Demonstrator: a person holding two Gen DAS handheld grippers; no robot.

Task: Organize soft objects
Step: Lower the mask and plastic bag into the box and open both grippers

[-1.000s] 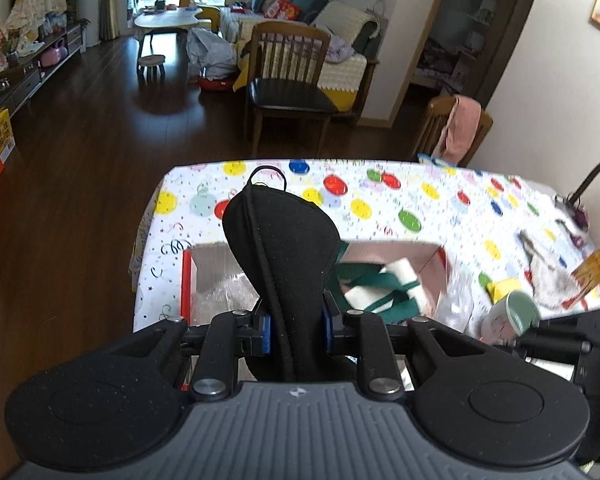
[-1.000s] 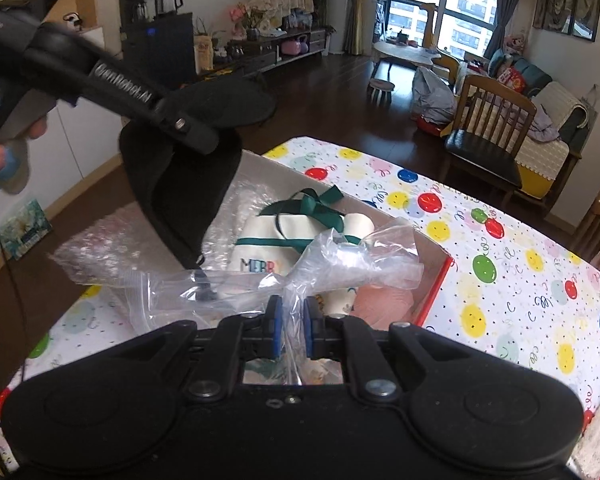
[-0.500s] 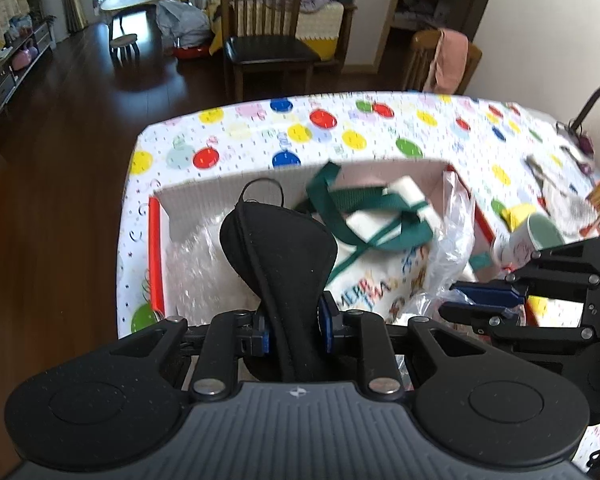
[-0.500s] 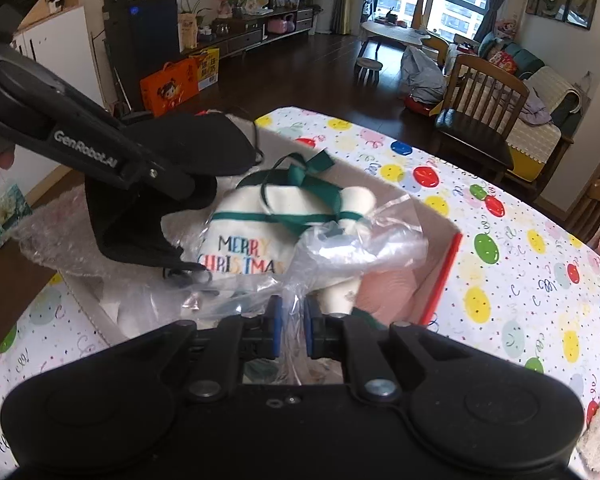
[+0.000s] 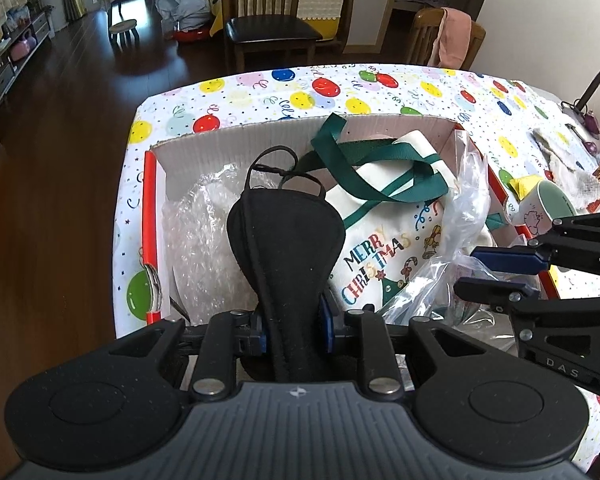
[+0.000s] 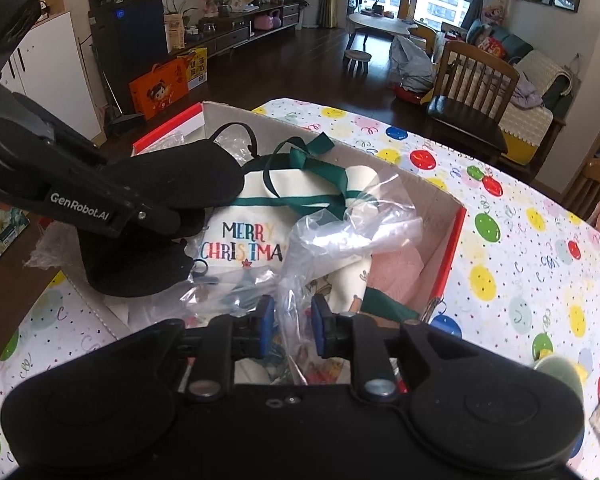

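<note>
So the left hand-held gripper [image 5: 293, 328] has the black sleep mask [image 5: 288, 236] between its blue pads, and the jaws are easing open right now. The mask still fills the gap, so it looks pinched at its narrow end. It stands up over the near part of the cardboard box [image 5: 260, 136], with its thin elastic loop [image 5: 278, 160] sticking up at the top.

The right hand-held gripper [image 6: 293, 330] is opening too. A twisted bit of clear plastic bag [image 6: 340, 224] runs between its pads, but there's visible space on both sides, so the pads aren't pressing on it. The bag is crumpled on top of the stuff in the box.

Inside the box, in the middle, lies a white tote bag [image 5: 380, 252] printed "MERRY CHRISTMAS", with green straps [image 5: 364, 156] looped across it. Bubble wrap [image 5: 204, 240] fills the box's left side in the left wrist view, and something pink [image 6: 396, 272] sits tucked against the red-edged wall in the right wrist view.

The box sits on a worktop [image 5: 284, 92] covered with a colourful balloon-print cloth. Just beside the box, a green-and-white mug [image 5: 540, 208] lies on its side. Wooden chairs [image 5: 272, 20] stand beyond the worktop.
</note>
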